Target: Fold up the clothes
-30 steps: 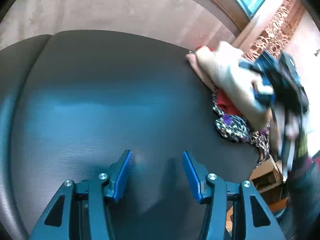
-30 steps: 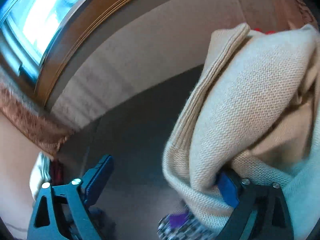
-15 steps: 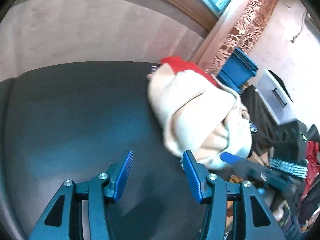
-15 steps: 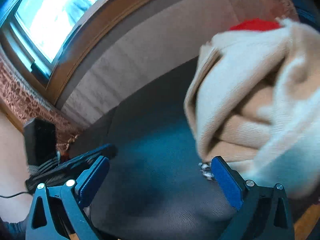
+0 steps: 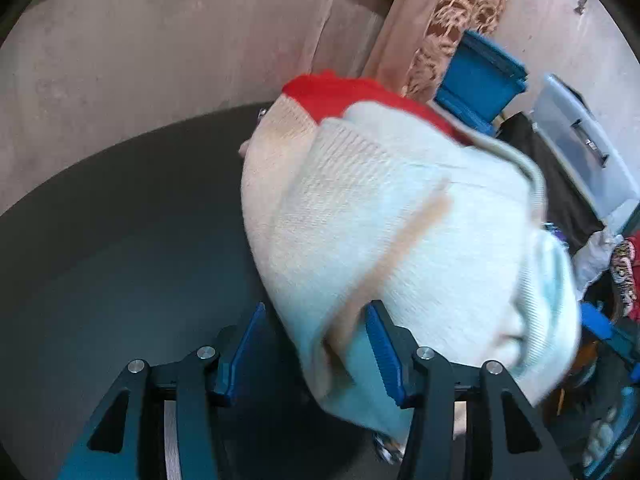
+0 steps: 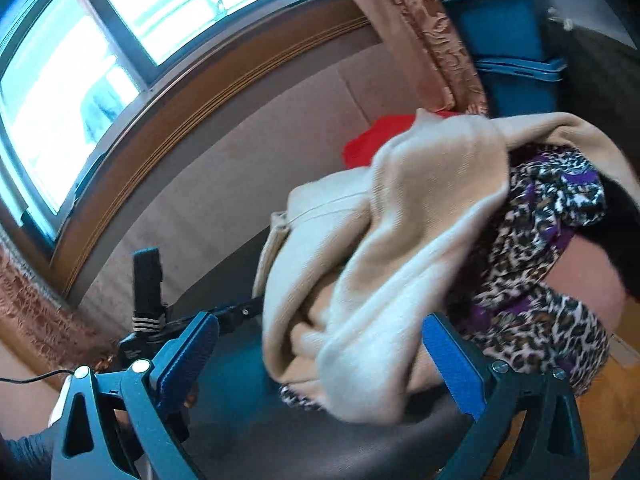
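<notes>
A cream knit sweater (image 5: pixel 400 232) lies bunched on top of a clothes pile at the right edge of a dark padded surface (image 5: pixel 112 264). A red garment (image 5: pixel 340 92) peeks out behind it. My left gripper (image 5: pixel 316 356) is open, and the sweater's lower fold hangs between its blue pads (image 5: pixel 384 352). In the right wrist view the sweater (image 6: pixel 384 256) sits between the wide-open fingers of my right gripper (image 6: pixel 320 360). A leopard-print garment (image 6: pixel 540 280) lies under it to the right, with the red garment (image 6: pixel 372 140) behind.
A pinkish wall (image 5: pixel 160 48) and a window (image 6: pixel 100 52) back the surface. Blue bins (image 5: pixel 480 76) and a clear plastic box (image 5: pixel 580 148) stand to the right, with more clothes around them. The other gripper's black body (image 6: pixel 148 280) and a sleeve (image 6: pixel 24 448) show at the left.
Both grippers have closed in on the pile. My left gripper swung right from the bare surface until the sweater lay between its fingers. The sweater has shifted and slumped lower before the right gripper.
</notes>
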The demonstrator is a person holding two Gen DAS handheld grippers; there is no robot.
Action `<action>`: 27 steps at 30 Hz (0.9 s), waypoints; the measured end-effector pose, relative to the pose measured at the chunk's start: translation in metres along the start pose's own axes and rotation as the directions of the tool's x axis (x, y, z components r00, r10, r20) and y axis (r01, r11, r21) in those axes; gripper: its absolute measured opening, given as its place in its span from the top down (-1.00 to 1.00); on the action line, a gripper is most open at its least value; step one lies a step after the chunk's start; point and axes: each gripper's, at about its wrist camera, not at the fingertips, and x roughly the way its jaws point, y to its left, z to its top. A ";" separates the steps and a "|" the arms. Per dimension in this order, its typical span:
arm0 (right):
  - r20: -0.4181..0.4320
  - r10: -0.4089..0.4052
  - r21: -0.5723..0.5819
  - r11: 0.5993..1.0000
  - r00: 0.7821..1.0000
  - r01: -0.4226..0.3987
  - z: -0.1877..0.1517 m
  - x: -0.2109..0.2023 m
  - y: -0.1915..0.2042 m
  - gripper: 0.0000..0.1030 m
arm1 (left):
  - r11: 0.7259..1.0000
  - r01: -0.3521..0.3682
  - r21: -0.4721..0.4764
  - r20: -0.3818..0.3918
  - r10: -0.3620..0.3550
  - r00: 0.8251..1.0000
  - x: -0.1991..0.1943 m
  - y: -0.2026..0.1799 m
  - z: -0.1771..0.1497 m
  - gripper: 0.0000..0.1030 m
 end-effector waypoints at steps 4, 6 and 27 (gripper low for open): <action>0.032 -0.043 0.052 0.998 0.999 0.041 0.006 0.010 -0.010 -1.00 | 1.000 -0.013 -0.022 -0.014 0.013 1.000 0.020 0.009 0.014 -0.03; 0.024 -0.042 0.107 0.994 0.999 0.039 0.008 0.016 -0.024 -1.00 | 0.992 0.048 -0.118 -0.024 -0.051 0.998 0.027 0.024 0.015 0.35; -0.380 0.488 0.313 0.867 0.786 -0.387 -0.104 0.104 0.095 -1.00 | 0.828 0.182 -0.530 0.386 0.044 0.922 -0.247 0.142 -0.205 0.92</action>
